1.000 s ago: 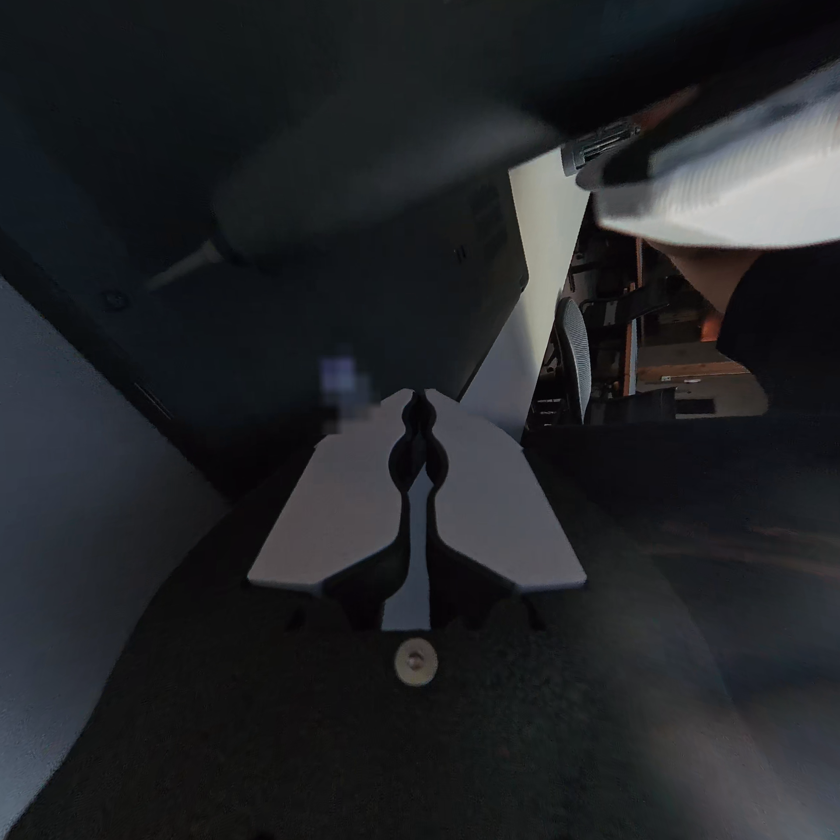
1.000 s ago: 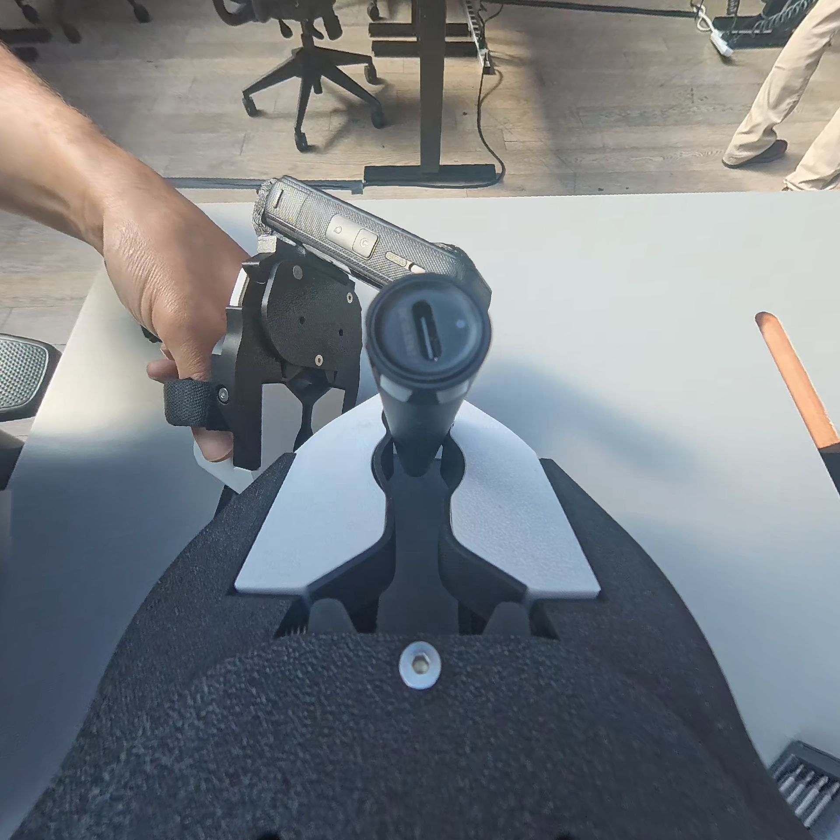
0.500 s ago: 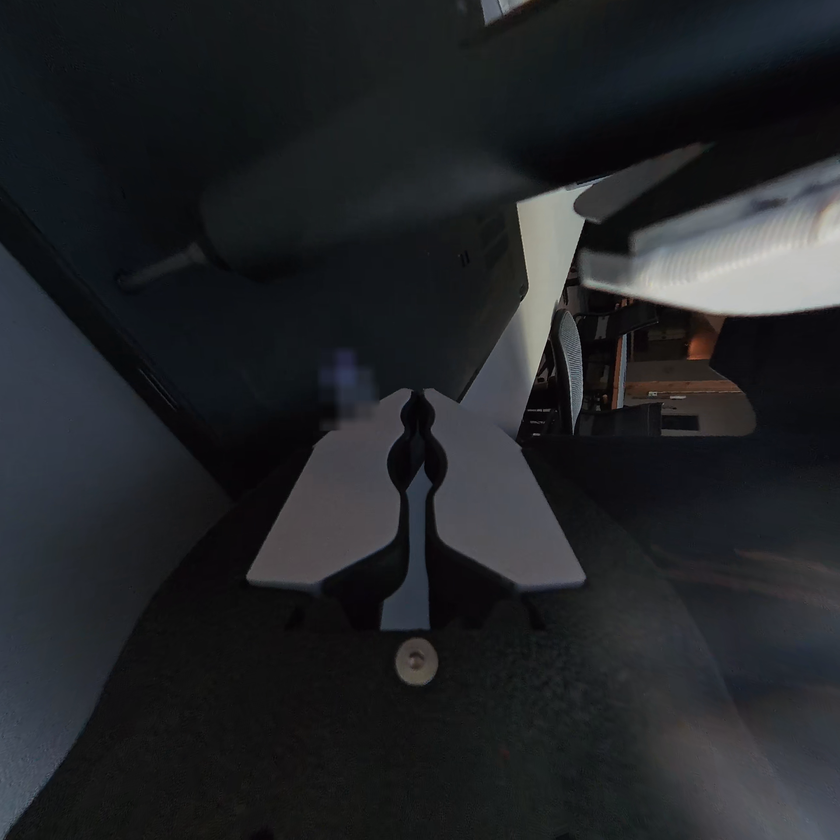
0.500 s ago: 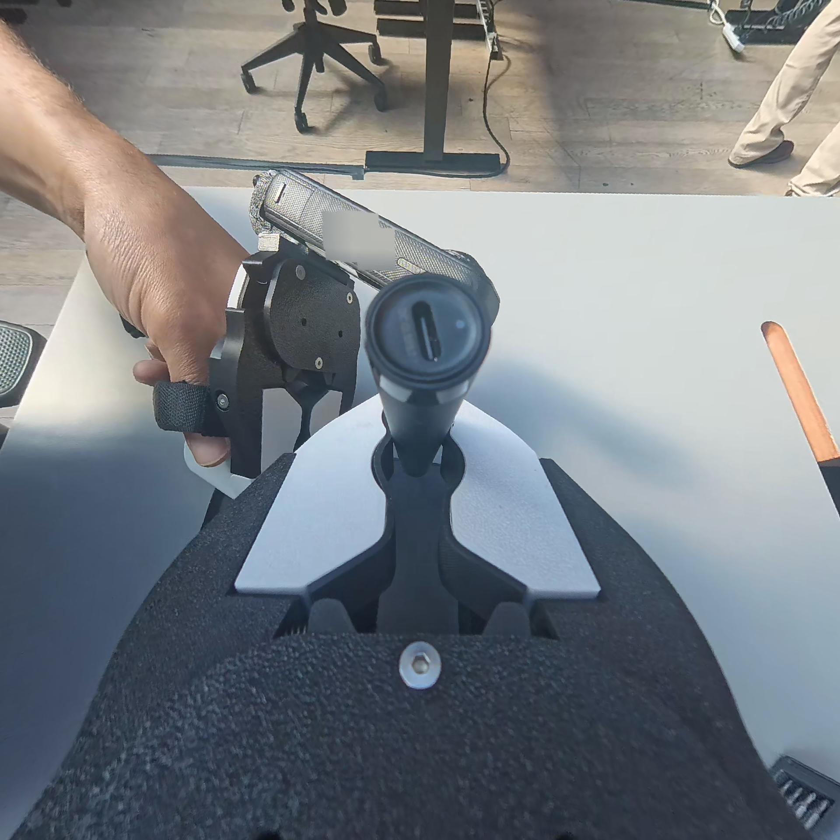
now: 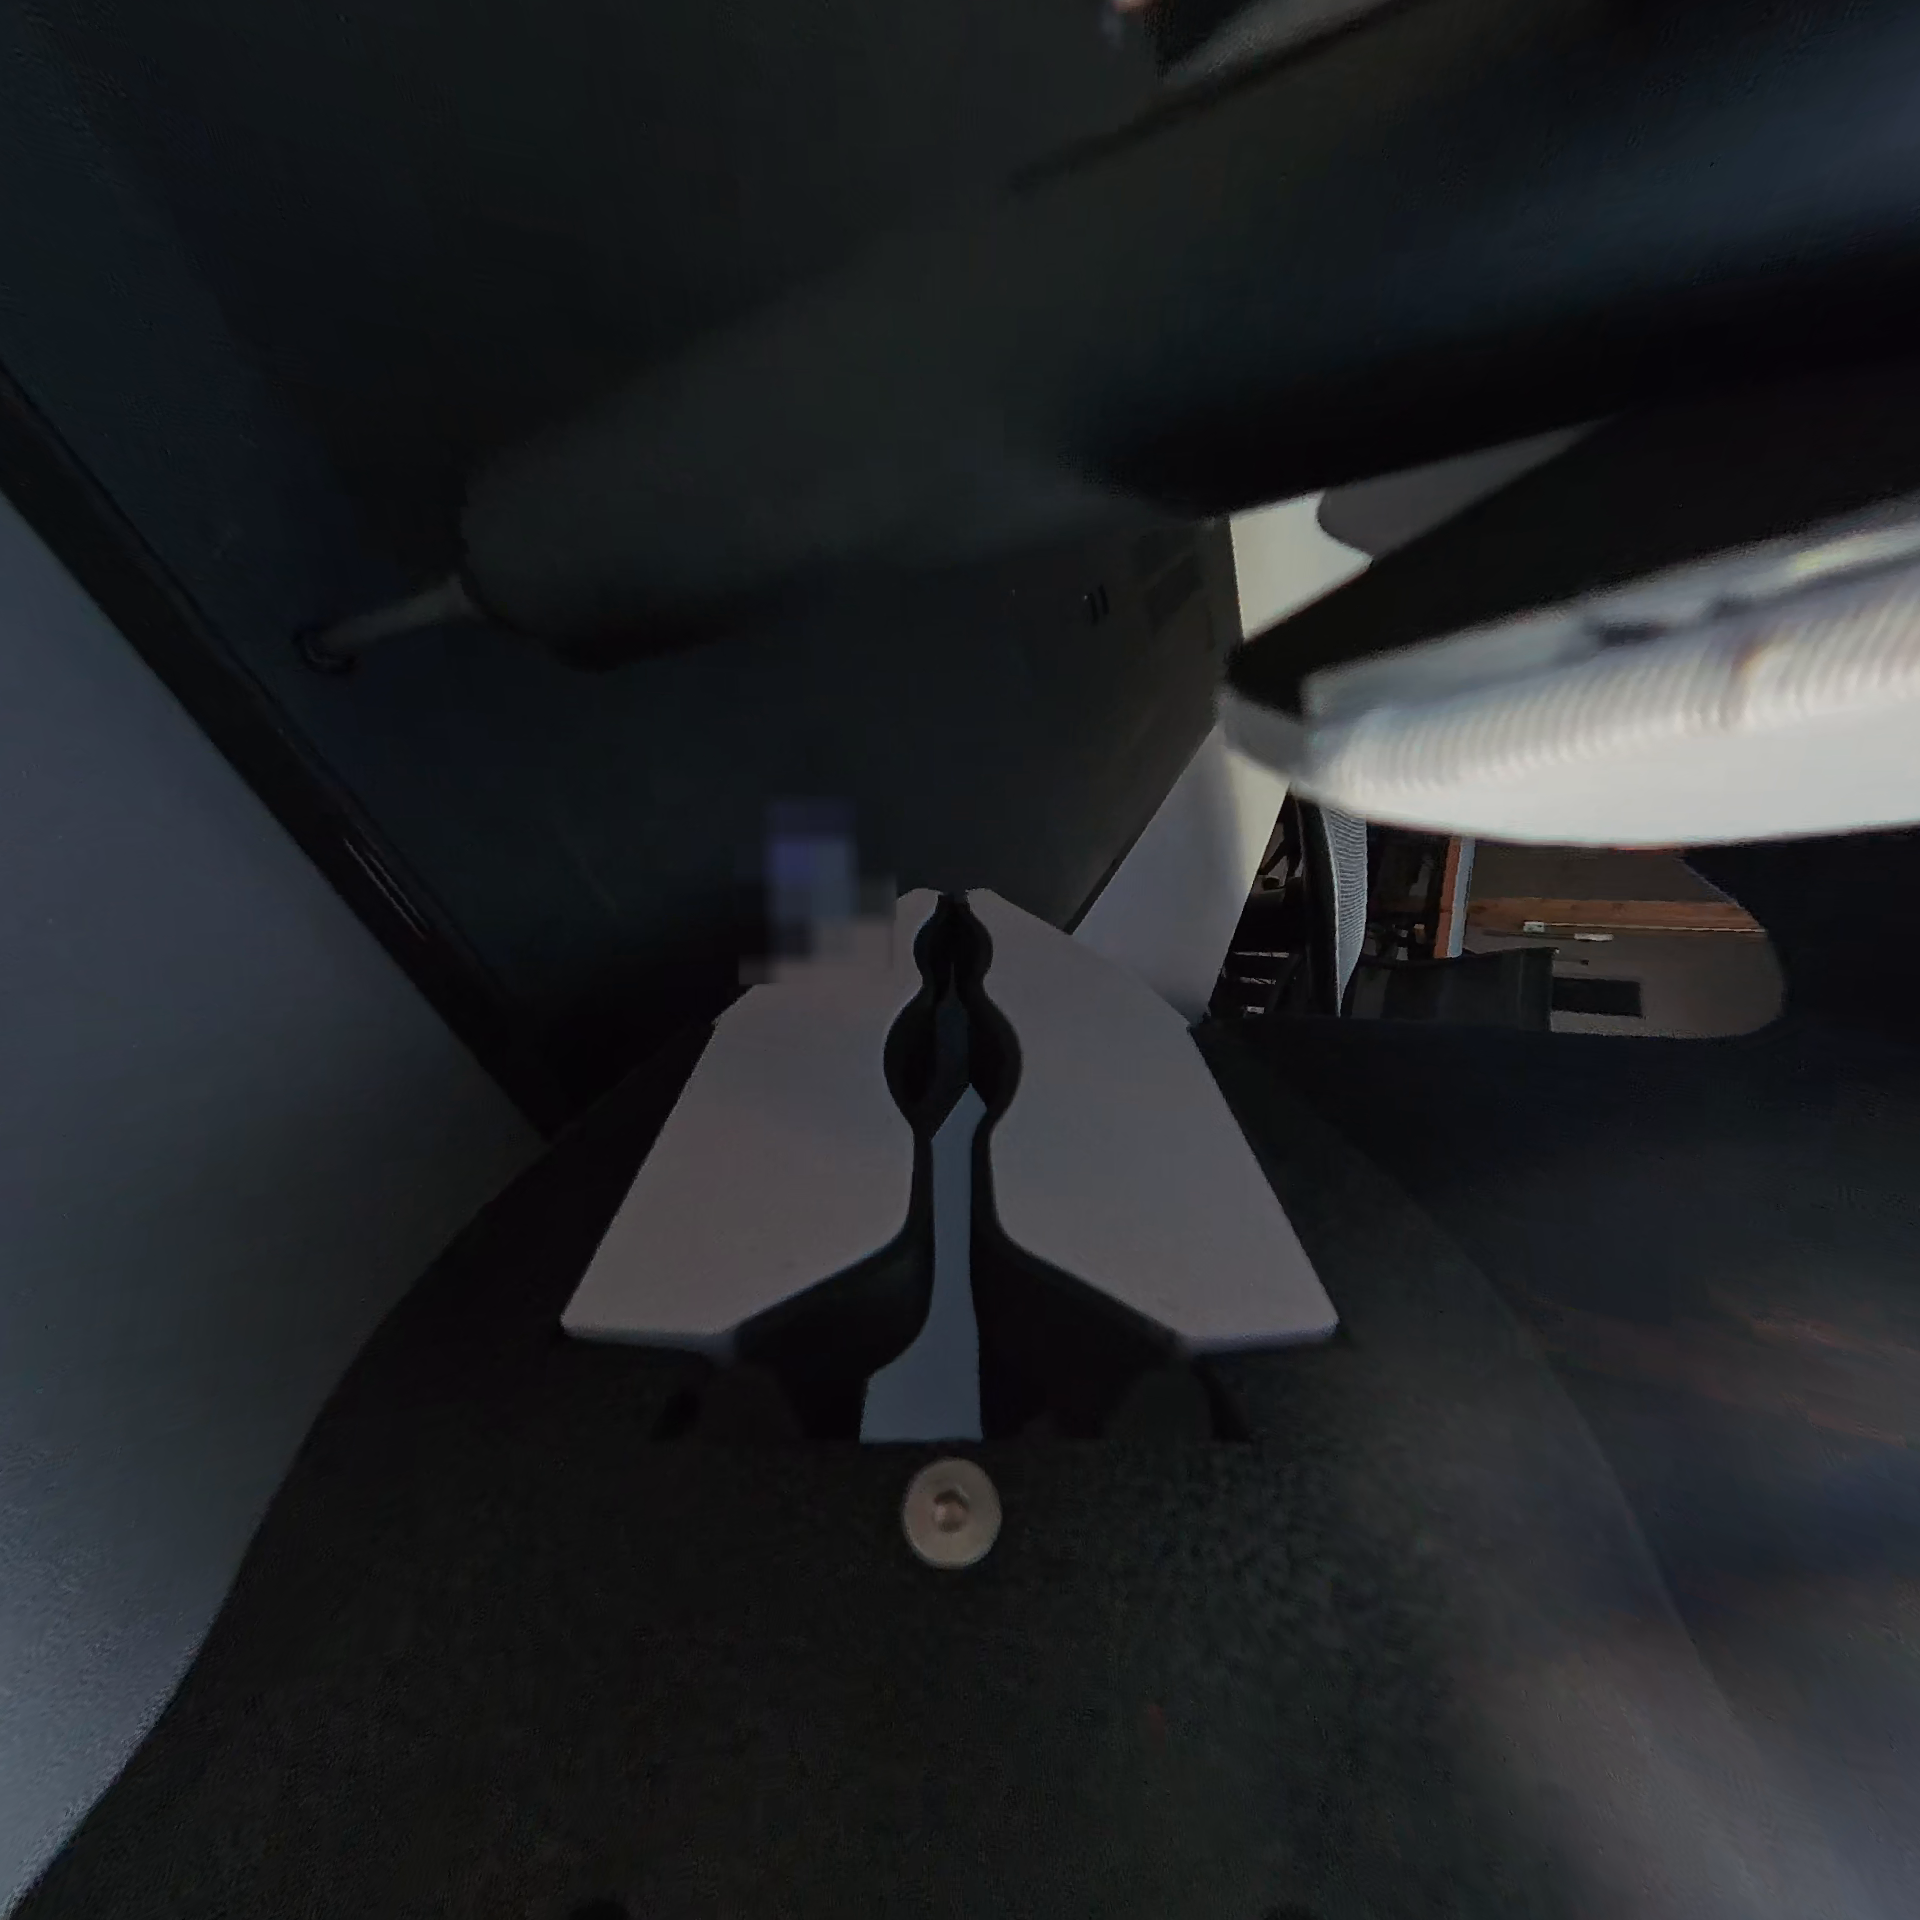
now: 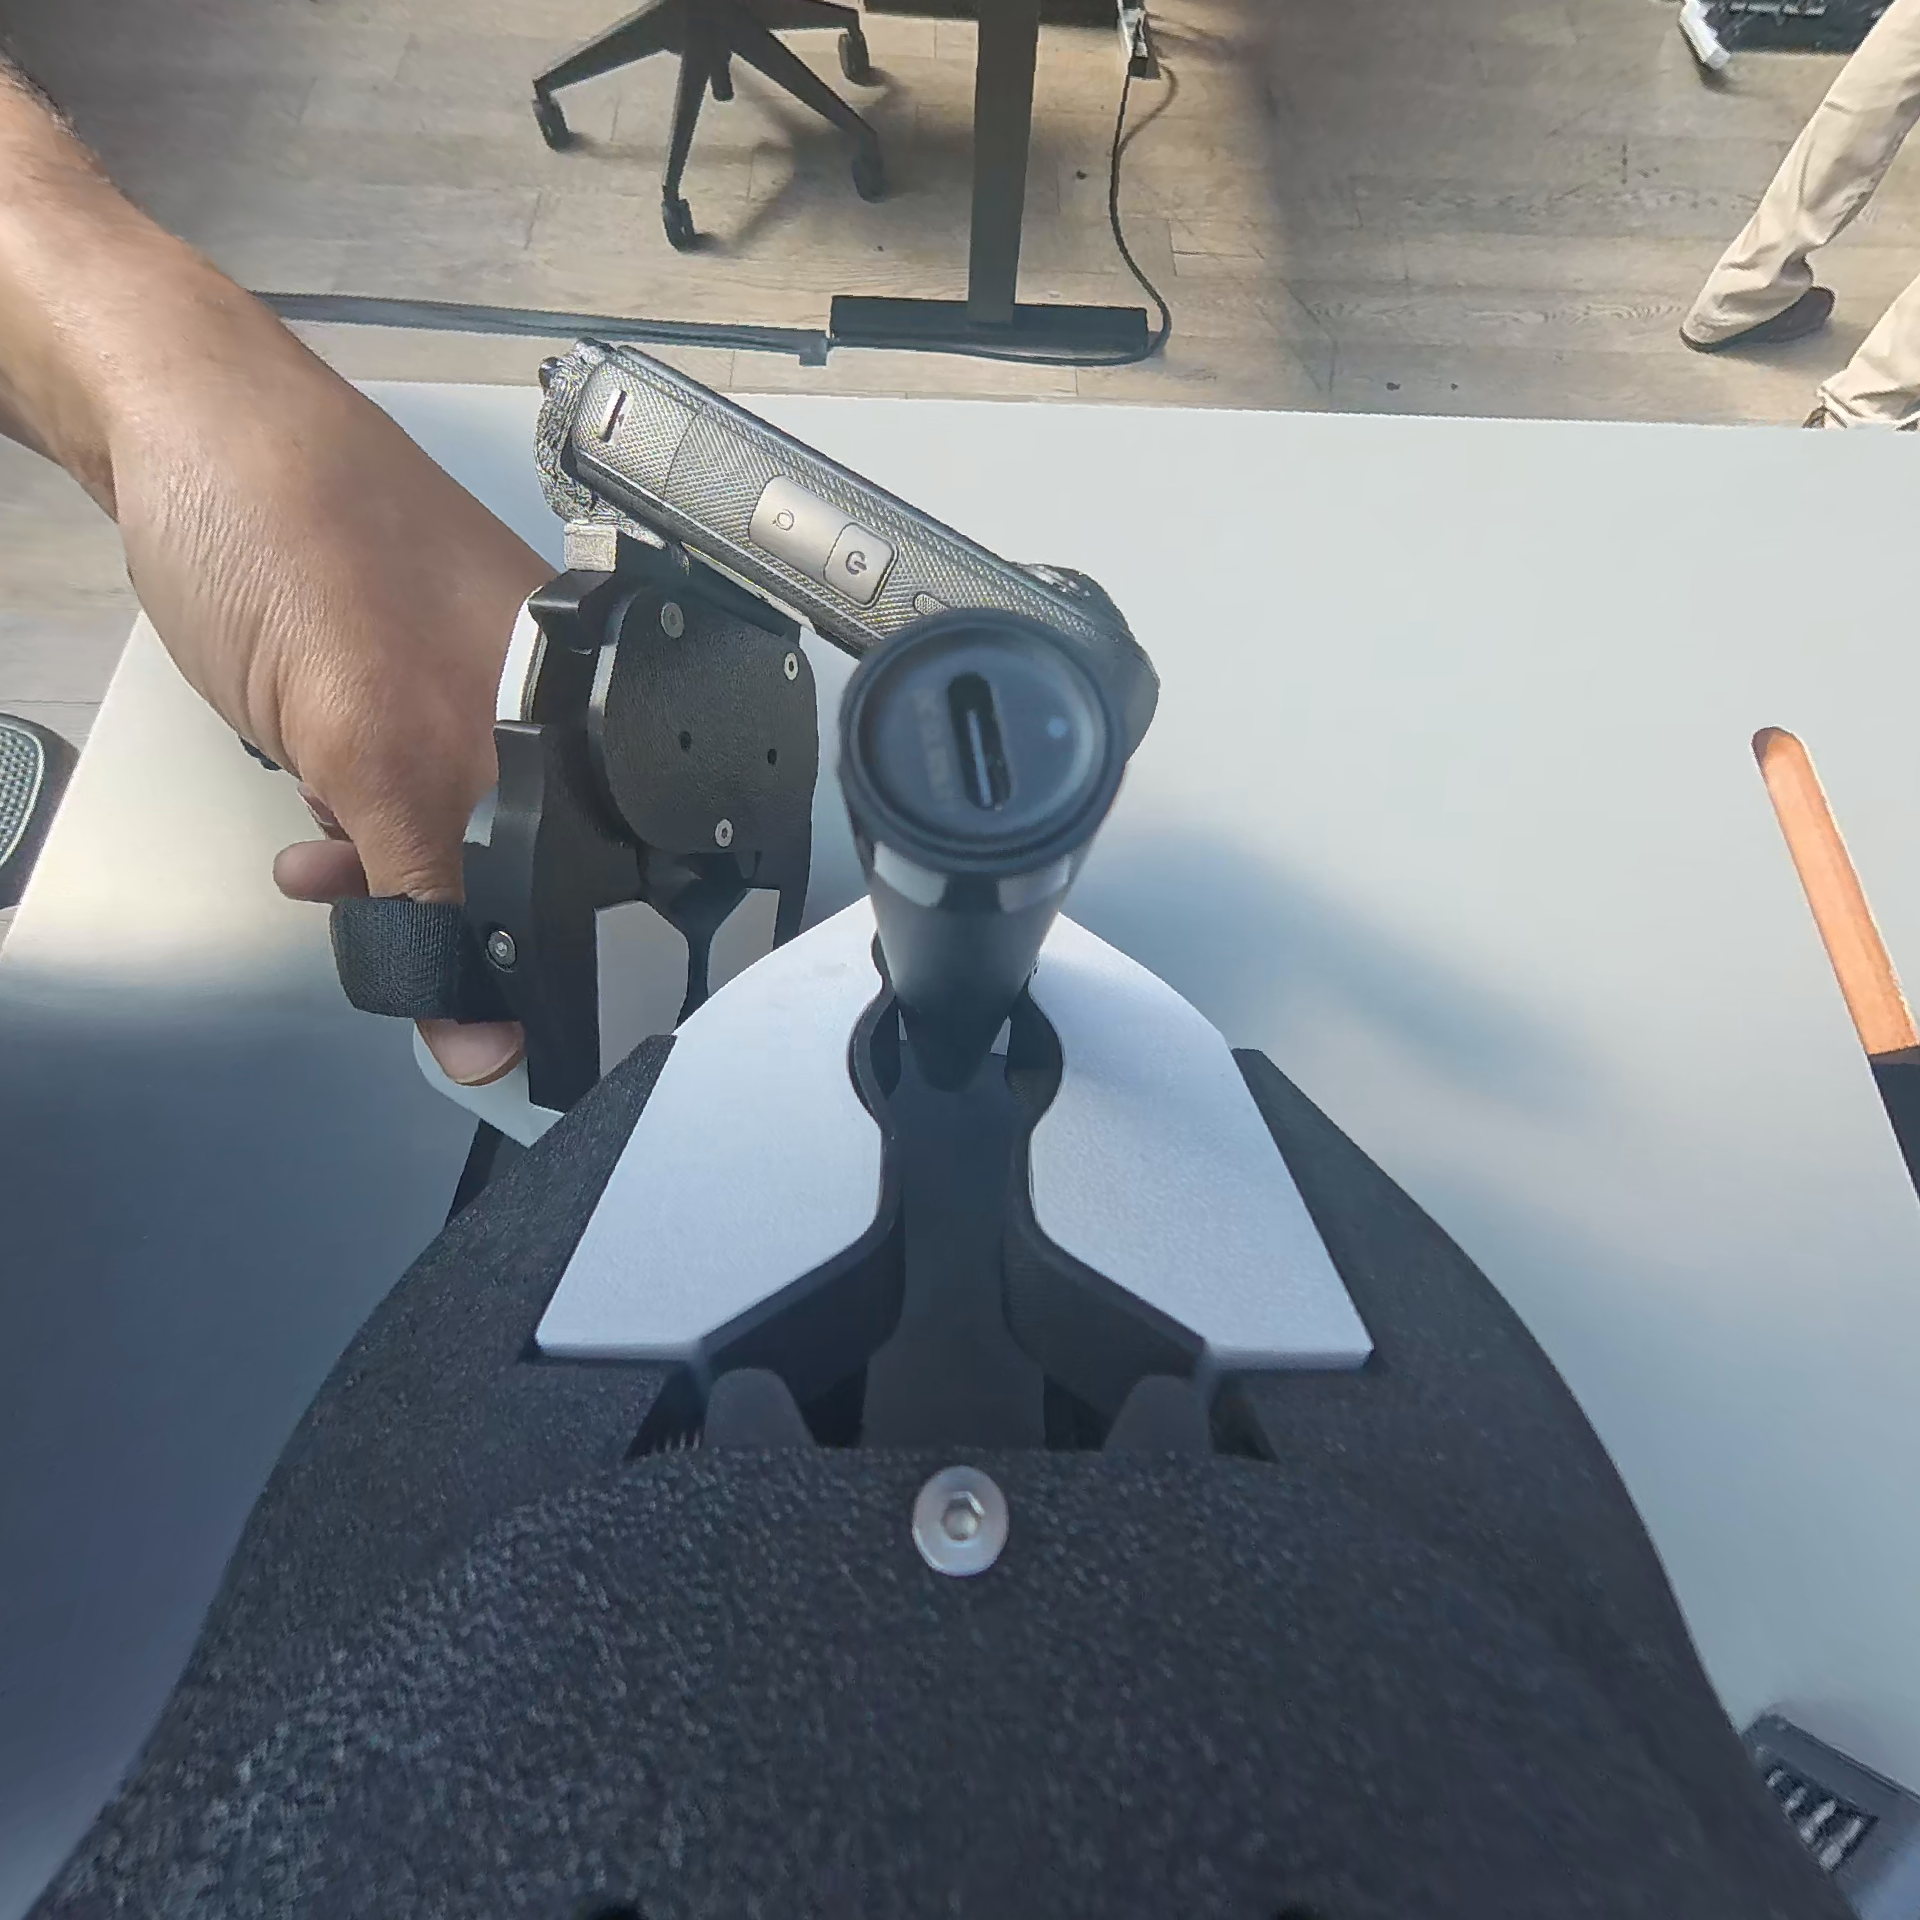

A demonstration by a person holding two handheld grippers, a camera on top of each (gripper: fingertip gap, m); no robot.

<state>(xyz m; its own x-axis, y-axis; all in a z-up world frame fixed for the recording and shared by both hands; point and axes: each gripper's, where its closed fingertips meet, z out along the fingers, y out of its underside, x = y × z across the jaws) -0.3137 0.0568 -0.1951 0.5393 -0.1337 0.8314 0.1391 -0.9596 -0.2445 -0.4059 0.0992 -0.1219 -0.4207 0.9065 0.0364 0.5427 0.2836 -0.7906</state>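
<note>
White desk (image 6: 1455,623) fills most of the right wrist view; its far edge meets a wood floor carrying an office chair base (image 6: 707,114) and a dark desk leg (image 6: 1003,156), both cut off by the top of the frame. A walking person's trouser legs (image 6: 1829,197) are clipped at the upper right corner. In the left wrist view a large flat black slab (image 5: 727,727) lies on the desk, very dark, kind not determinable; one patch on it is mosaicked. Left claw (image 5: 951,914), seen from its own camera, has its fingers closed together with the tips meeting at the slab's near edge; whether anything is pinched between them cannot be resolved. In the right wrist view the same claw shows only as its black body and top-mounted camera, held by a hand (image 6: 301,665); its fingers are hidden behind the right claw. Right claw (image 6: 951,1039) is clamped on a black electric screwdriver (image 6: 977,790), rear end cap toward the lens, lower body hidden by the fingers. In the left wrist view the screwdriver is a blurred dark barrel whose thin metal bit (image 5: 384,623) reaches down to the slab; contact point is too dark to confirm. Wooden handle (image 6: 1829,894) lies at the desk's right edge, its lower end cut off. Dark bit case (image 6: 1818,1808) is barely visible in the bottom right corner.
</note>
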